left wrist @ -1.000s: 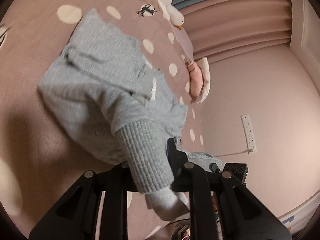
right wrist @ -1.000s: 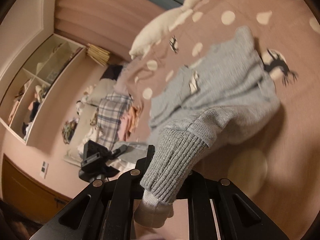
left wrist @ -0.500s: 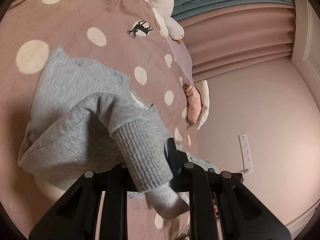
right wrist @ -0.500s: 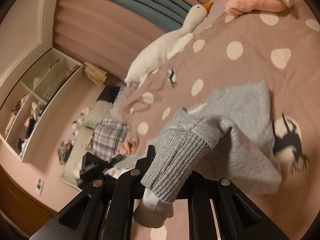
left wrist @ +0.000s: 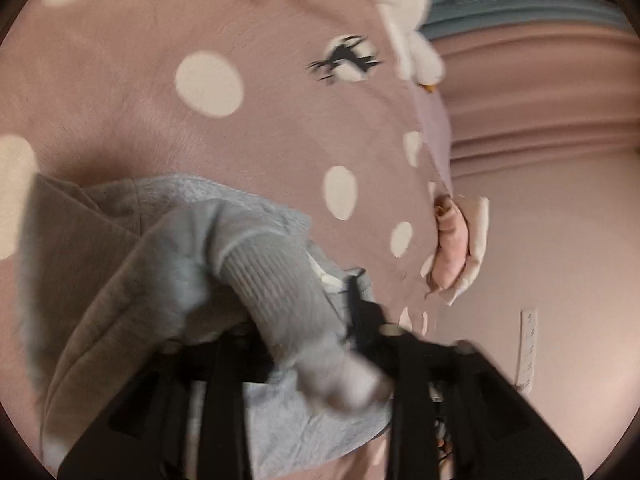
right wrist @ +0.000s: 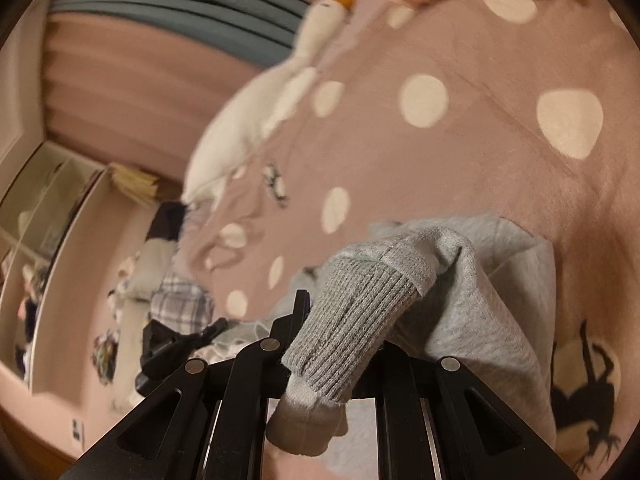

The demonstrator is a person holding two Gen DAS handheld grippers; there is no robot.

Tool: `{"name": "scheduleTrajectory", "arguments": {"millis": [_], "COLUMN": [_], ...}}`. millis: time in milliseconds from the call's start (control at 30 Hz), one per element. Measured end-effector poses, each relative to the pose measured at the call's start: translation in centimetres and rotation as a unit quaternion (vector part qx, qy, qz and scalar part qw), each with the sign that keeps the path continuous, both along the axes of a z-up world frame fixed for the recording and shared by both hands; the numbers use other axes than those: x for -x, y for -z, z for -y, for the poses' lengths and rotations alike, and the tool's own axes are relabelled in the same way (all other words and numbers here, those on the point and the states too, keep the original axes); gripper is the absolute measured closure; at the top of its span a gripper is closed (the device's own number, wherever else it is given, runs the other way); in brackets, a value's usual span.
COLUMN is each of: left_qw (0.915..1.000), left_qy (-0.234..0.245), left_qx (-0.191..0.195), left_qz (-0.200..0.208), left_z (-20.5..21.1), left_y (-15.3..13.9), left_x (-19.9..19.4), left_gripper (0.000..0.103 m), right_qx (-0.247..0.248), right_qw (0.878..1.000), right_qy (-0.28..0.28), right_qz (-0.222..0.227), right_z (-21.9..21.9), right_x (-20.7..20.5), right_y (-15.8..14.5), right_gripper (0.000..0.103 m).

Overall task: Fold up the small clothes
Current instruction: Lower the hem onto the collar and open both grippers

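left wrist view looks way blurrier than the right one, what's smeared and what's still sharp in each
Left wrist view: heavy motion smear over the grey garment, its ribbed cuff and the opening left gripper; bedspread dots are soft.
Right wrist view: the cuff and right gripper are crisp; the goose toy and shelves streak. Both bend at the fisheye rim.

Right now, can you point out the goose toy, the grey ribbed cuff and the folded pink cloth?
goose toy (right wrist: 256,120): right wrist view, on its white body.
grey ribbed cuff (right wrist: 352,320): right wrist view, mid-cuff, between the gripper's fingers.
folded pink cloth (left wrist: 452,252): left wrist view, on its pink side.
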State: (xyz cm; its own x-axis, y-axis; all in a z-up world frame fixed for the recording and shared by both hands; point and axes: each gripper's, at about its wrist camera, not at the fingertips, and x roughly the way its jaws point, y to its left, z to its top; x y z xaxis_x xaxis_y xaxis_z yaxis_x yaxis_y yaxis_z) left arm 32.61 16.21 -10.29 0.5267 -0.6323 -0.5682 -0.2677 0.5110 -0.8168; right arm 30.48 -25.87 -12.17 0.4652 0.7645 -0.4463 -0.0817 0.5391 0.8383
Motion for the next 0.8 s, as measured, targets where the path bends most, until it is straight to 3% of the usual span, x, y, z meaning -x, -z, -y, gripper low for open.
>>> {"name": "scheduleTrajectory", "arguments": {"millis": [33, 67, 100, 133, 167, 267, 433, 567, 667, 733, 800], "left_qw": [0.9996, 0.9982, 0.9968, 0.9955, 0.9945, 0.9945, 0.9957, 0.9968, 0.9955, 0.9907, 0.9799], "left_qy": [-0.019, -0.050, -0.070, -0.084, -0.092, -0.103, -0.089, -0.059, -0.024, 0.004, 0.034], "left_qx": [0.007, 0.018, 0.029, 0.042, 0.050, 0.022, -0.019, -0.052, -0.087, -0.131, -0.190], "left_qz": [-0.017, -0.029, -0.024, -0.015, -0.009, 0.007, 0.016, 0.018, 0.030, 0.037, 0.049], "left_z": [-0.4, -1.3, -2.0, -2.7, -3.3, -5.1, -6.6, -5.9, -4.0, -2.3, -0.2], "left_y": [0.7, 1.4, 1.5, 1.4, 1.2, -0.2, -1.3, -1.6, -1.9, -2.2, -2.5], "left_x": [-0.3, -0.3, -0.4, -0.3, -0.3, 0.2, 2.4, 4.4, 5.3, 5.8, 6.7], "left_gripper": [0.031, 0.013, 0.012, 0.011, 0.010, 0.010, 0.010, 0.010, 0.010, 0.010, 0.011], "right_qx": [-0.006, -0.011, -0.017, -0.030, -0.051, -0.118, -0.121, -0.050, 0.029, 0.113, 0.184], "right_qw": [1.000, 0.998, 0.997, 0.996, 0.994, 0.987, 0.986, 0.996, 0.999, 0.992, 0.979], "right_qy": [0.006, 0.016, 0.027, 0.035, 0.044, 0.075, 0.106, 0.073, 0.027, 0.002, -0.017], "right_qz": [-0.027, -0.055, -0.070, -0.079, -0.085, -0.084, -0.049, -0.031, 0.012, 0.058, 0.089], "right_z": [0.2, 0.5, 0.9, 1.4, 2.0, 4.0, 6.8, 6.4, 4.4, 2.6, 0.8], "right_x": [-0.6, -1.1, -1.4, -1.5, -1.6, -1.6, 0.5, 2.7, 4.7, 6.6, 8.0], "right_y": [0.9, 1.8, 2.2, 2.5, 2.8, 2.8, 1.3, 0.4, -1.2, -2.7, -3.5], "right_gripper": [0.086, 0.073, 0.063, 0.047, 0.043, 0.042, 0.037, 0.037, 0.037, 0.040, 0.052]}}
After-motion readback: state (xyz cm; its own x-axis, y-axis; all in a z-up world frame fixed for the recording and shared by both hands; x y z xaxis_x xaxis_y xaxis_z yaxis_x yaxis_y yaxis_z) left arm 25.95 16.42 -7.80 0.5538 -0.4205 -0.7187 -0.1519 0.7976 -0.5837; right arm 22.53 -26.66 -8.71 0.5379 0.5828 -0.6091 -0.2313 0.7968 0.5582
